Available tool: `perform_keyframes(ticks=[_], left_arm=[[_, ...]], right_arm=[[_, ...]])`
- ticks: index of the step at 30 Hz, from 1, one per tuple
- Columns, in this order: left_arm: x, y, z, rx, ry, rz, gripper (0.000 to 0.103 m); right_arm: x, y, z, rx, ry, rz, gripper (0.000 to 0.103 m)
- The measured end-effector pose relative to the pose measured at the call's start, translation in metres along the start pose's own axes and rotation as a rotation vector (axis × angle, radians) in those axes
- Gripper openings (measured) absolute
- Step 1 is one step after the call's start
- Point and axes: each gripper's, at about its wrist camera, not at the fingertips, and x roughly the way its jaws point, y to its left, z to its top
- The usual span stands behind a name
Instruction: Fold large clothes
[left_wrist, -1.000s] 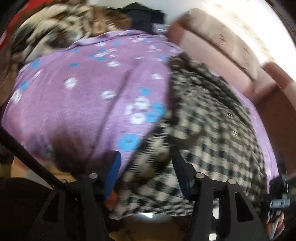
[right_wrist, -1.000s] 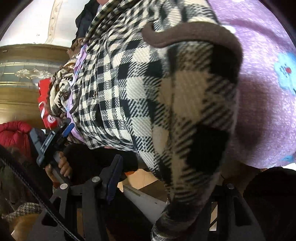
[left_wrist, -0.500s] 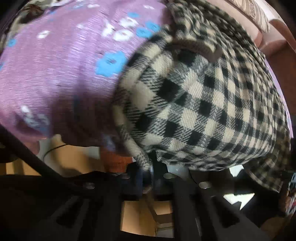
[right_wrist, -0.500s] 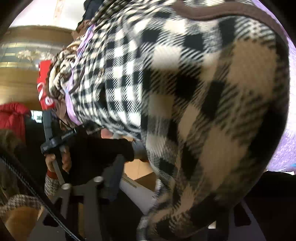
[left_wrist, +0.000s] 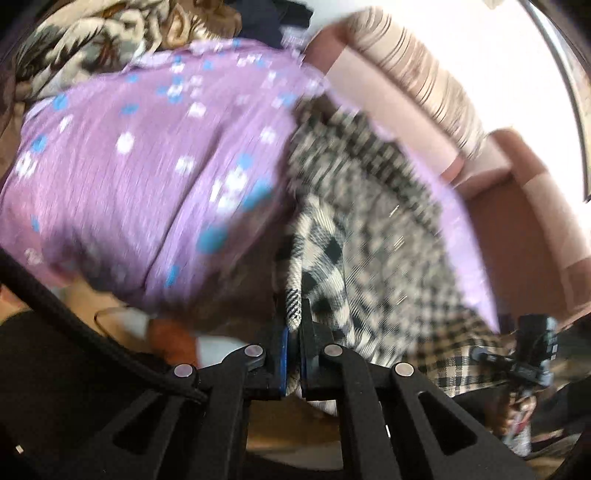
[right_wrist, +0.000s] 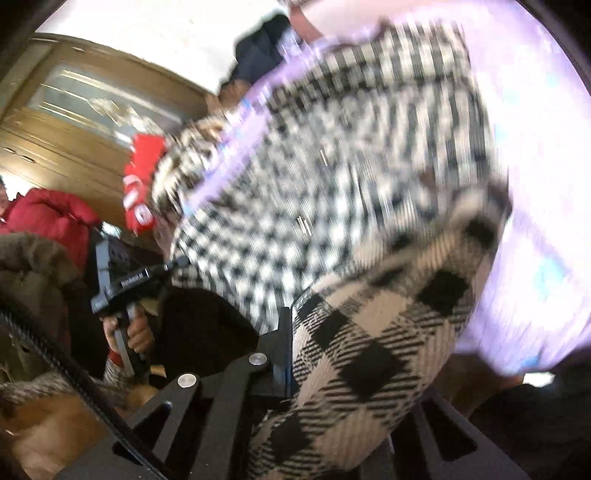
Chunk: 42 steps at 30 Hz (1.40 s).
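Observation:
A black-and-cream checked garment (left_wrist: 391, 236) lies on a purple flowered sheet (left_wrist: 140, 166) over a bed. My left gripper (left_wrist: 293, 325) is shut on a narrow edge of that checked cloth, which rises from between the two fingers. In the right wrist view the same checked garment (right_wrist: 332, 184) fills the middle, and a thick fold of it drapes over my right gripper (right_wrist: 295, 347). The right jaws are shut on that fold; only the left finger (right_wrist: 282, 339) shows, the other is hidden under cloth. The left gripper's handle (right_wrist: 122, 280) and the hand holding it appear at the left of this view.
A pink sofa back with a striped cushion (left_wrist: 424, 77) runs along the far right. A brown patterned blanket (left_wrist: 103, 40) and dark clothes are heaped behind the sheet. A red garment (right_wrist: 142, 184) and a wooden cabinet (right_wrist: 74, 129) stand at the left of the right wrist view.
Both grippers went from open to shut on the checked garment's edge. Both have since risen with the cloth, so more of the bed and room is now in view.

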Motion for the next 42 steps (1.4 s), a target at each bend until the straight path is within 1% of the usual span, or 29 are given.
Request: perform_keyframes(ticks=[2, 3, 5, 6, 8, 10, 12, 14, 16, 17, 18, 20, 22, 24, 27, 29, 30, 32, 33, 34, 37, 40, 41, 42], left_arm=[[-0.002, -0.013, 0.026, 0.012, -0.021, -0.037, 0.004], [-0.001, -0.019, 0.043, 0.017, -0.03, -0.049, 0.004], [0.006, -0.031, 0.073, 0.032, -0.051, -0.071, 0.004], [0.011, -0.036, 0.089, 0.045, -0.067, -0.071, 0.004], [0.033, -0.055, 0.132, 0.061, -0.103, -0.052, 0.004], [0.06, -0.062, 0.172, 0.037, -0.116, -0.048, 0.004], [0.086, -0.069, 0.206, 0.013, -0.132, -0.019, 0.004], [0.114, -0.072, 0.232, 0.006, -0.147, 0.035, 0.004], [0.145, -0.07, 0.254, -0.009, -0.157, 0.091, 0.004], [0.159, -0.068, 0.262, -0.018, -0.155, 0.105, 0.004], [0.171, -0.063, 0.267, -0.028, -0.146, 0.111, 0.004], [0.195, -0.054, 0.275, -0.054, -0.125, 0.13, 0.004], [0.21, -0.049, 0.28, -0.041, -0.116, 0.152, 0.004], [0.214, -0.046, 0.284, -0.038, -0.118, 0.136, 0.004], [0.212, -0.042, 0.293, -0.062, -0.138, 0.079, 0.006], [0.209, -0.039, 0.297, -0.1, -0.156, 0.038, 0.011], [0.209, -0.037, 0.299, -0.125, -0.162, 0.014, 0.016], [0.207, -0.034, 0.303, -0.174, -0.185, -0.014, 0.032], [0.204, -0.033, 0.304, -0.196, -0.208, -0.02, 0.044], [0.201, -0.032, 0.304, -0.212, -0.222, -0.036, 0.05], [0.195, -0.029, 0.305, -0.243, -0.235, -0.065, 0.051], [0.191, -0.034, 0.304, -0.211, -0.241, -0.041, 0.051], [0.19, -0.036, 0.304, -0.195, -0.242, -0.029, 0.051], [0.189, -0.038, 0.304, -0.178, -0.244, -0.018, 0.051]], right_arm=[[-0.016, 0.011, 0.024, -0.027, -0.063, 0.001, 0.006], [-0.023, 0.016, 0.041, -0.042, -0.099, -0.006, 0.006], [-0.034, 0.019, 0.069, -0.069, -0.154, -0.043, 0.006], [-0.034, 0.022, 0.084, -0.077, -0.178, -0.067, 0.006], [-0.04, 0.015, 0.118, -0.077, -0.233, -0.11, 0.006], [-0.04, 0.004, 0.156, -0.059, -0.29, -0.151, 0.006], [-0.036, -0.014, 0.192, -0.022, -0.333, -0.192, 0.006], [-0.028, -0.038, 0.224, 0.022, -0.358, -0.234, 0.006], [-0.013, -0.067, 0.25, 0.067, -0.359, -0.295, 0.006], [-0.004, -0.085, 0.261, 0.095, -0.351, -0.331, 0.006], [0.006, -0.103, 0.268, 0.123, -0.334, -0.352, 0.006], [0.021, -0.13, 0.276, 0.177, -0.307, -0.368, 0.006], [0.032, -0.155, 0.277, 0.237, -0.282, -0.338, 0.006], [0.032, -0.166, 0.28, 0.28, -0.283, -0.289, 0.006], [0.026, -0.167, 0.288, 0.273, -0.305, -0.247, 0.006], [0.019, -0.166, 0.291, 0.265, -0.333, -0.212, 0.006], [0.018, -0.165, 0.294, 0.267, -0.341, -0.204, 0.007], [0.019, -0.168, 0.301, 0.277, -0.347, -0.193, 0.008], [0.02, -0.171, 0.304, 0.289, -0.348, -0.183, 0.008], [0.021, -0.172, 0.306, 0.301, -0.349, -0.173, 0.008], [0.027, -0.182, 0.309, 0.345, -0.346, -0.136, 0.009], [0.027, -0.187, 0.309, 0.379, -0.351, -0.105, 0.01], [0.027, -0.189, 0.309, 0.39, -0.354, -0.094, 0.011], [0.026, -0.19, 0.308, 0.404, -0.36, -0.075, 0.019]])
